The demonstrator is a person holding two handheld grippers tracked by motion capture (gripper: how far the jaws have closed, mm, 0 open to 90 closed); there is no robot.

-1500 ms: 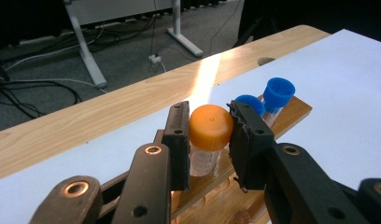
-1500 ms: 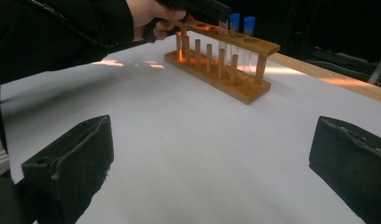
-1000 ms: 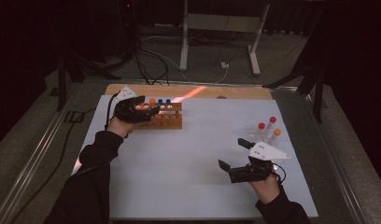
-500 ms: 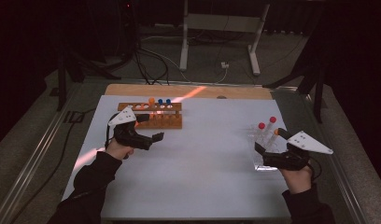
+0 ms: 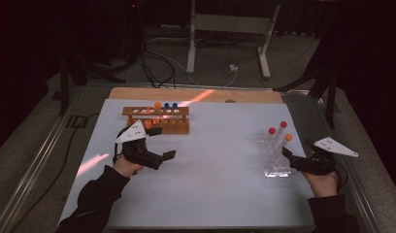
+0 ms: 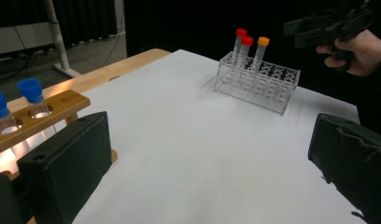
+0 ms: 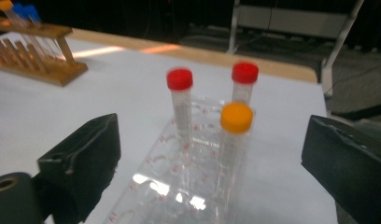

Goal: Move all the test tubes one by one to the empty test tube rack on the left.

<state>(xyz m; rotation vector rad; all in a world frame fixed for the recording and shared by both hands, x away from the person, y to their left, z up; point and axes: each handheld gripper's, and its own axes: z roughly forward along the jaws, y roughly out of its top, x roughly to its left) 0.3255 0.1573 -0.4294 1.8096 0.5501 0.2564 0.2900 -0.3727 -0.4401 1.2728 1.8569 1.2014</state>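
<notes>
Orange-capped tube [image 7: 236, 122] upright in clear rack [image 7: 179, 186]

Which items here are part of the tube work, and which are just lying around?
In play:
- clear rack
- orange-capped tube, nearest the open right tool
- two red-capped tubes
- wooden rack with blue-capped tubes
- open left tool

Lying about:
- floor cables
- metal stand

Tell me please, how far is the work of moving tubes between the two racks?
Done: three capped tubes stand in the clear rack. In hand: nothing; the right gripper, open, faces that rack, and the left gripper is open. Left: three tubes in the wooden rack.
</notes>
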